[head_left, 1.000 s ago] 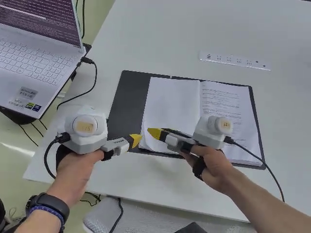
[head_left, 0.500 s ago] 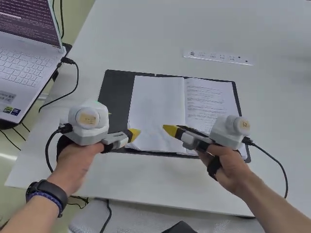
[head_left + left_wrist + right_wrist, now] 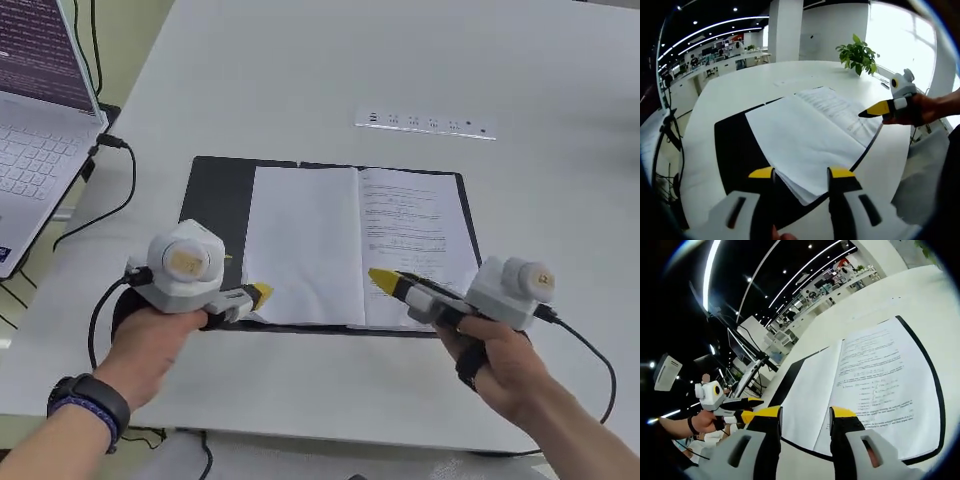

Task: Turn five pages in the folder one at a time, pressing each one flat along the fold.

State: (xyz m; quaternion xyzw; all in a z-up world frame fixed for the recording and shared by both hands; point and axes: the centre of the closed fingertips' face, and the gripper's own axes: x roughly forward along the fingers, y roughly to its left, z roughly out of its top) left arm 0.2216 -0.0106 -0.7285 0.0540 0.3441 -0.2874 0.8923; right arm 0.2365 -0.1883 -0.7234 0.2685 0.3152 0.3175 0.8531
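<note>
Currently my left tongs (image 3: pixel 258 293) and right tongs (image 3: pixel 384 281) gape empty over the folder's (image 3: pixel 214 200) near edge; careless pinching could lift several pages (image 3: pixel 300 240).

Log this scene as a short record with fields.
folder: black, open flat on the white table
left page: blank
right page: printed text
left gripper: open, at the folder's near edge, holding nothing
right gripper: open, over the right page's near part, holding nothing
nearby: laptop, power strip
</note>
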